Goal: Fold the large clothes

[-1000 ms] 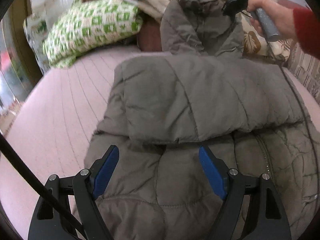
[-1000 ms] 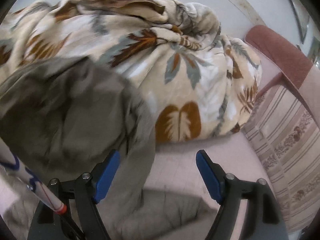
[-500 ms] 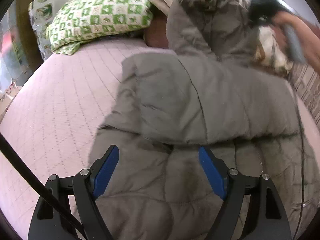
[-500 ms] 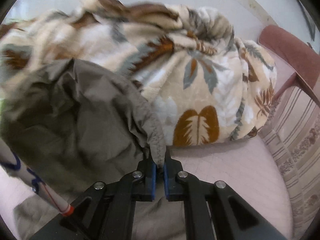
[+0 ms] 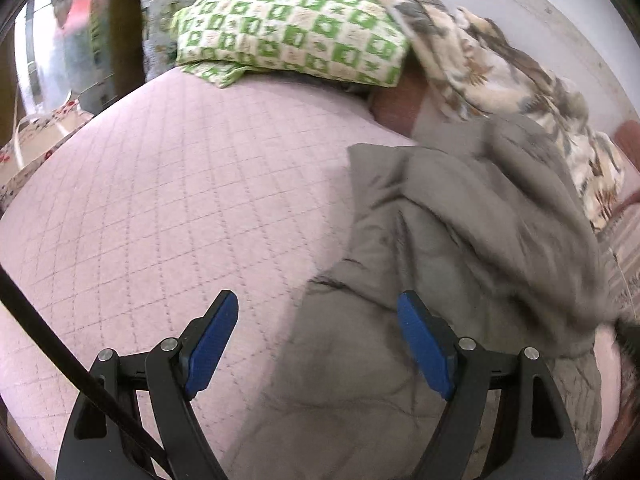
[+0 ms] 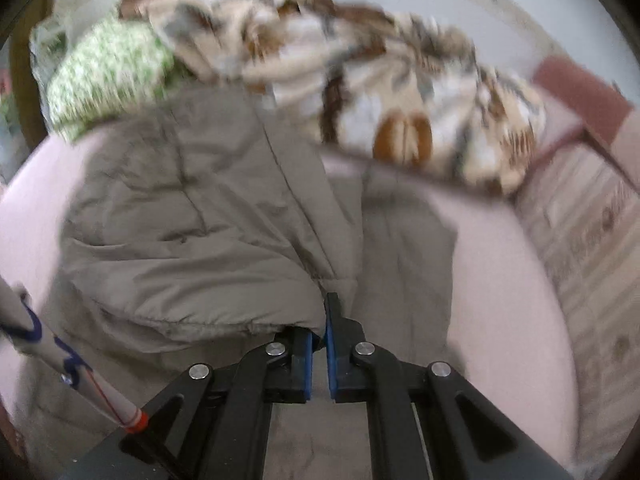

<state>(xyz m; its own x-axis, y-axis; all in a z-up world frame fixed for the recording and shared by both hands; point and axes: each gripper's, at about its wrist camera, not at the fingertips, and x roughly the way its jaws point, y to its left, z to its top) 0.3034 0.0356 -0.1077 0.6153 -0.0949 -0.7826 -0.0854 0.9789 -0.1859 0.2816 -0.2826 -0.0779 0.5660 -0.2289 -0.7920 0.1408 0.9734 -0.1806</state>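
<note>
One pink quilted bed (image 5: pixel 168 184) carried one grey padded jacket (image 6: pixel 192 216), puffy, creased and partly folded over itself, lying toward the bed's right side. The right gripper (image 6: pixel 319 344) had its jaws pinched on the jacket's folded edge. The left gripper (image 5: pixel 316 336) hovered low, jaws spread wide and empty, straddling the jacket's left border.

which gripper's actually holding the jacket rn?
The right gripper: its jaws are shut on an edge of the grey jacket. The left gripper hangs open above it, gripping nothing.
</note>
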